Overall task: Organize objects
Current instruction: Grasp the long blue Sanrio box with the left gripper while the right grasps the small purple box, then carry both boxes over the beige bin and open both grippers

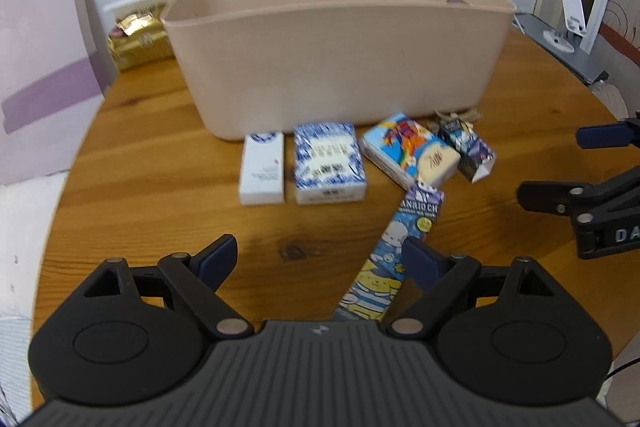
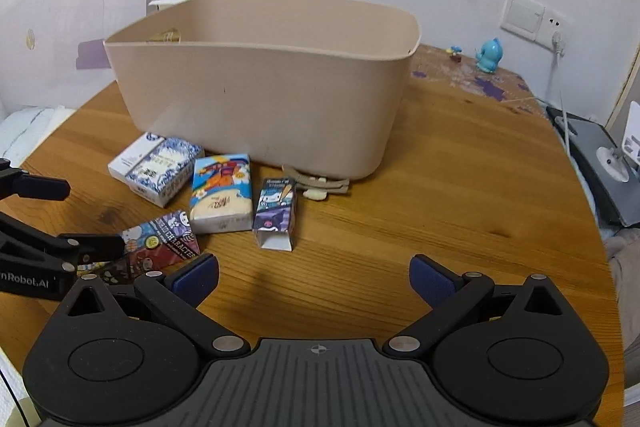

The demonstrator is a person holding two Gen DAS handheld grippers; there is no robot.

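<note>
wood-grain worktop point(image 2: 460, 167) under a white wall carries everything here. the left gripper point(image 1: 320, 259) has its jaws spread wide and holding nothing; the long cartoon box point(image 1: 394, 251) lies flat just ahead, with its near end by the right-hand pad. the right gripper point(image 2: 314, 277) is likewise wide and empty over bare wood. beyond the jaws, a loose row sits close to the front of the beige bin point(image 2: 260, 99): a white box point(image 1: 262, 167), a blue patterned box point(image 1: 329, 163), a colourful tissue pack point(image 2: 221, 193) and a small open-ended carton point(image 2: 276, 213). some beige cloth strips point(image 2: 320, 185) lie at the foot of the bin.

judging from this, sorting is at its start: a pick is being lined up, probably the cartoon box by the left gripper. the next move would call for centring the jaws across its narrow width, closing, lifting clear of the bin's tall rim and dropping it inside.
</note>
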